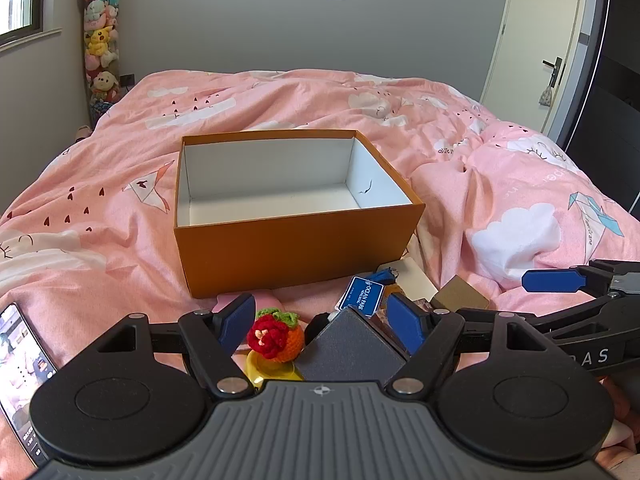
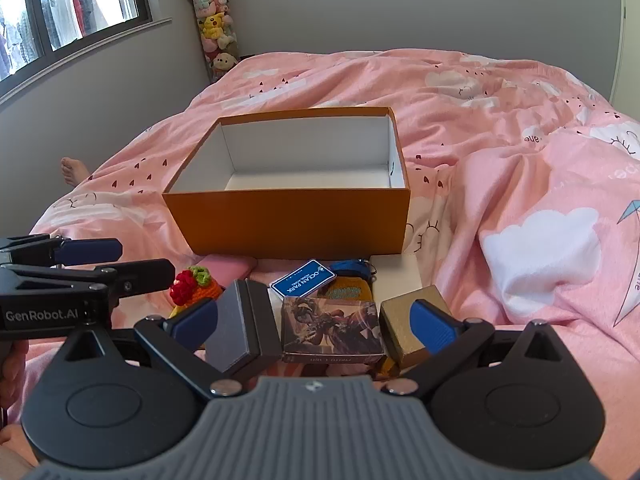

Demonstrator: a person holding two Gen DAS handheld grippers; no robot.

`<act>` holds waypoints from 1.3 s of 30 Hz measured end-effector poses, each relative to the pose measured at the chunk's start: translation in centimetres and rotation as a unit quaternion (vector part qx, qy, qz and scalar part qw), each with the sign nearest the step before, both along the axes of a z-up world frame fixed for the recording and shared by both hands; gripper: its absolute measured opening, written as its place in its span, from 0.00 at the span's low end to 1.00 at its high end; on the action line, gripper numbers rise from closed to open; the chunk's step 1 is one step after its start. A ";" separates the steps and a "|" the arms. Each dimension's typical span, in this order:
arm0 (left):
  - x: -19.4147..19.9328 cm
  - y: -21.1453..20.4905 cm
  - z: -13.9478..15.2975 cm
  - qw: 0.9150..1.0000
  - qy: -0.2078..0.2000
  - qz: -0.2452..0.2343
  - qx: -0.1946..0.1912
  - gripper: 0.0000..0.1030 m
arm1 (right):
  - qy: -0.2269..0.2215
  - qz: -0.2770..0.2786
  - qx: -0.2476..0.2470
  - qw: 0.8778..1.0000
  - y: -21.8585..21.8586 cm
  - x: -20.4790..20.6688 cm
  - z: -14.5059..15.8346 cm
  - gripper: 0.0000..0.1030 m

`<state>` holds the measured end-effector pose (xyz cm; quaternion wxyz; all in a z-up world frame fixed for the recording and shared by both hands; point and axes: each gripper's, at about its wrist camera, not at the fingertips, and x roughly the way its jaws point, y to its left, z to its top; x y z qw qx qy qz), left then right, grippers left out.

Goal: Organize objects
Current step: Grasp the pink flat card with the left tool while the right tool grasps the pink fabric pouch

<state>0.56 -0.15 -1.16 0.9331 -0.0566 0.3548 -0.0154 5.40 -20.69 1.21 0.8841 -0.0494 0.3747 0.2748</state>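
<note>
I am just starting: the box [image 2: 288,216] on the bed [image 2: 500,140] has nothing in it. Both tools, left [image 1: 320,324] and right [image 2: 316,322], gape wide, gripping nothing. Next I pick the grey case [image 2: 240,328] near me

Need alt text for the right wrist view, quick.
The open right tool hovers over small items on a pink bed: grey box, illustrated box, gold box. An empty orange box sits beyond; the left tool enters at left.

I see a home bedroom: pink cloud-print duvet [image 1: 280,96] on bed, clear tube of plush toys [image 1: 101,40], white door [image 1: 532,40].
</note>
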 end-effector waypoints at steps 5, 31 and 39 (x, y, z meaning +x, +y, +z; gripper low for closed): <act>0.0 0.0 0.0 1.000 0.000 0.000 0.000 0.85 | 0.000 0.000 0.000 1.000 0.0 0.0 0.0 0.99; 0.2 0.7 -0.3 1.000 0.012 -0.014 -0.013 0.83 | 0.021 0.002 -0.007 1.000 0.2 0.6 -0.4 0.99; 1.6 4.5 -0.8 0.998 0.047 0.012 -0.044 0.64 | 0.054 0.046 -0.017 0.997 1.4 2.6 -0.8 0.85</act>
